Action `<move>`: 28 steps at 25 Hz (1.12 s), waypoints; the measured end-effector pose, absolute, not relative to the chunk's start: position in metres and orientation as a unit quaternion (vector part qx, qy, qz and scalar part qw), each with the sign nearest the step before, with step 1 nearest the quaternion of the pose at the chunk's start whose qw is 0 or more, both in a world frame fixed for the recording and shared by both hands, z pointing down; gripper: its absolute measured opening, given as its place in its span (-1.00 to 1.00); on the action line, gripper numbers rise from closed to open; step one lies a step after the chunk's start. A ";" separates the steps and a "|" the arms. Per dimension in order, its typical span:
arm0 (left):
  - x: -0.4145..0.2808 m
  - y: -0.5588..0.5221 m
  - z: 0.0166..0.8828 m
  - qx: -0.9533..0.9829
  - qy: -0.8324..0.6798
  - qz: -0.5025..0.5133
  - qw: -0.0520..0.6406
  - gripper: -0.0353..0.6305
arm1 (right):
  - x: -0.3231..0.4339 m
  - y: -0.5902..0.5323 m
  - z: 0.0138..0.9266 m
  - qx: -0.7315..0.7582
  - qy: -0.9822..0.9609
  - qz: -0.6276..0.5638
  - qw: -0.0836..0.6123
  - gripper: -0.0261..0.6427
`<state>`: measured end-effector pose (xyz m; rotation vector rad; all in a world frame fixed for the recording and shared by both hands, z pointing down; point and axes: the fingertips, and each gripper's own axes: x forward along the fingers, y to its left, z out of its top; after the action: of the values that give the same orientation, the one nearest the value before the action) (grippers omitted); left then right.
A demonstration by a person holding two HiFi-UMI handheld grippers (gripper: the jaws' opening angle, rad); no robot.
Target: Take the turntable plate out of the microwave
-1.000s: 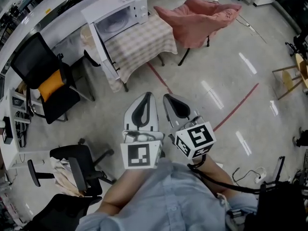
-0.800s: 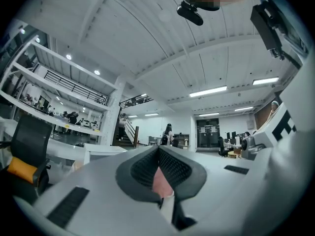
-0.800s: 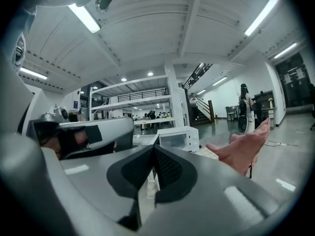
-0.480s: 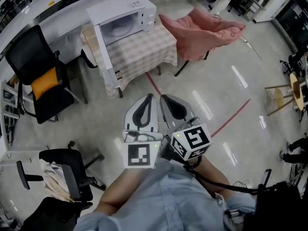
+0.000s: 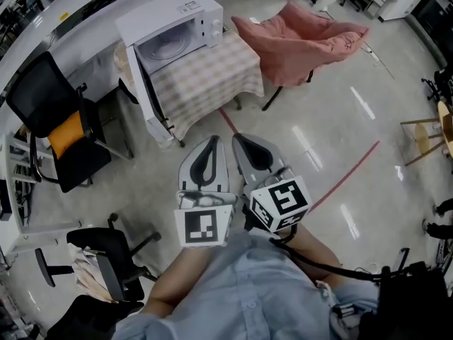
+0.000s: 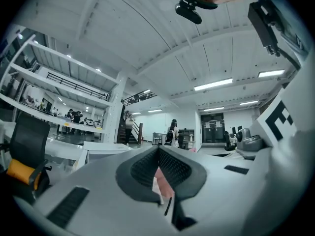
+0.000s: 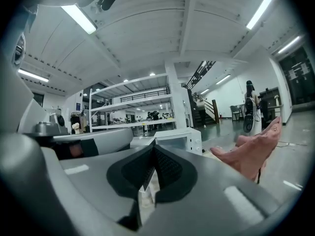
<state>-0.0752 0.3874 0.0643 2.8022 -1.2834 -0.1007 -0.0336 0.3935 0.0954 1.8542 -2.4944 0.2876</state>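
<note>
Barely started: microwave [image 5: 177, 27] door open, turntable plate [image 5: 168, 47] still inside, left tool [image 5: 213, 144] and right tool [image 5: 239, 142] both pressed together, empty, well apart from the counter [image 5: 219, 68].

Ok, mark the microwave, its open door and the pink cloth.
microwave [image 5: 173, 9], head view, on its white top.
open door [image 5: 147, 94], head view, middle of the panel.
pink cloth [image 5: 297, 37], head view, middle of the fabric.

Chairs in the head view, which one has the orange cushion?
The black office chair at far left, beside the microwave table; the lower-left black chair and the pink-draped chair have none.
</note>
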 end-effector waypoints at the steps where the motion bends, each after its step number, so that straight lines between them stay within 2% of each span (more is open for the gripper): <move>1: -0.070 0.379 0.065 0.906 -0.421 -0.029 0.028 -0.87 | -0.029 0.385 0.096 0.590 -0.802 0.093 0.007 -0.92; 21: 0.082 0.263 0.063 0.892 -0.451 0.032 -0.008 -0.87 | 0.118 0.256 0.100 0.545 -0.826 0.135 -0.043 -0.92; 28: 0.099 0.246 0.065 0.885 -0.463 0.044 -0.009 -0.87 | 0.132 0.234 0.105 0.528 -0.835 0.146 -0.054 -0.92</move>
<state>0.0986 0.2463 0.0653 2.7984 -1.4619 0.1390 0.1315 0.2341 0.1051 1.7189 -2.7168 0.4766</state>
